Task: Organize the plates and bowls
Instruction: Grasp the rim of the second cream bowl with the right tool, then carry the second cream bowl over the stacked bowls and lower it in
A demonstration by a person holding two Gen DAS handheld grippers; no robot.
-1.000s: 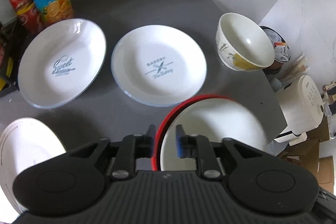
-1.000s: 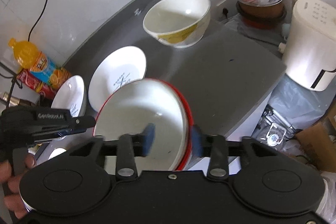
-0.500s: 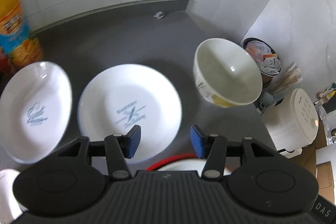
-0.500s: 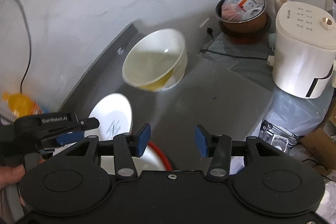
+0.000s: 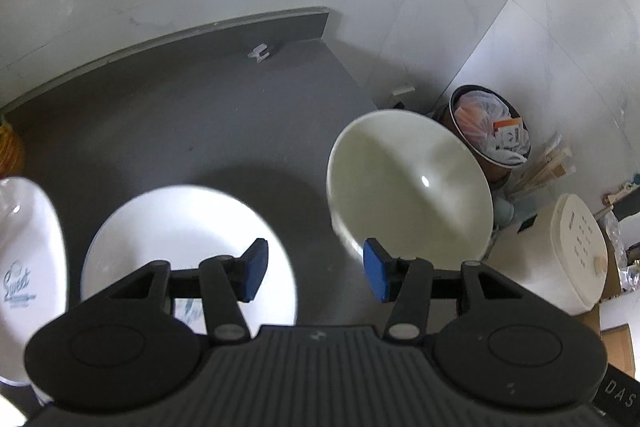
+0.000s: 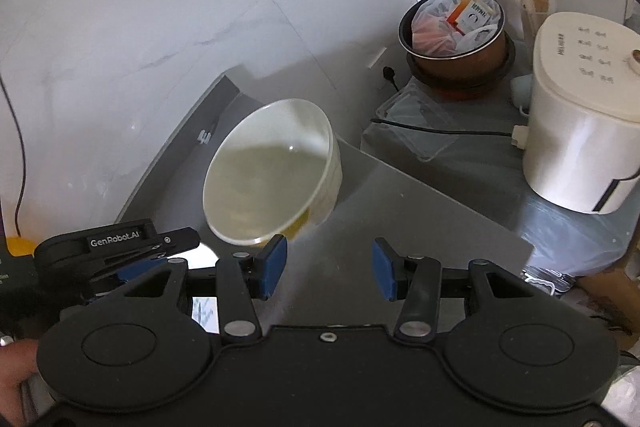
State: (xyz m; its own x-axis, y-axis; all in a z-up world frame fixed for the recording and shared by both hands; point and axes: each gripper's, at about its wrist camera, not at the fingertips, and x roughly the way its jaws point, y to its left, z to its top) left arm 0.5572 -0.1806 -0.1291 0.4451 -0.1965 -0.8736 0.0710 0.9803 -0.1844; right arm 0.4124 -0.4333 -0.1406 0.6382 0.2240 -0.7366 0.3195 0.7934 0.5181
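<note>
A deep cream bowl (image 5: 408,187) stands on the dark grey counter (image 5: 180,131) near its right edge; the right wrist view shows the same bowl (image 6: 272,183) ahead and to the left. My left gripper (image 5: 311,269) is open, hovering above the counter between a white plate (image 5: 180,239) and the bowl, holding nothing. A second white plate with "Sweet" lettering (image 5: 28,267) lies at the far left. My right gripper (image 6: 329,269) is open and empty, just short of the bowl. The left gripper (image 6: 120,251) shows at the left of the right wrist view.
Past the counter's right edge stand a white appliance (image 6: 580,131) and a brown pot holding bags and packets (image 6: 456,39), with a black cable (image 6: 440,131) between them. White marble walls back the counter. An orange bottle's edge (image 5: 8,151) shows far left.
Both grippers let go of the red-rimmed bowl, opened, and moved forward toward the cream bowl; the red-rimmed bowl has dropped out of view below.
</note>
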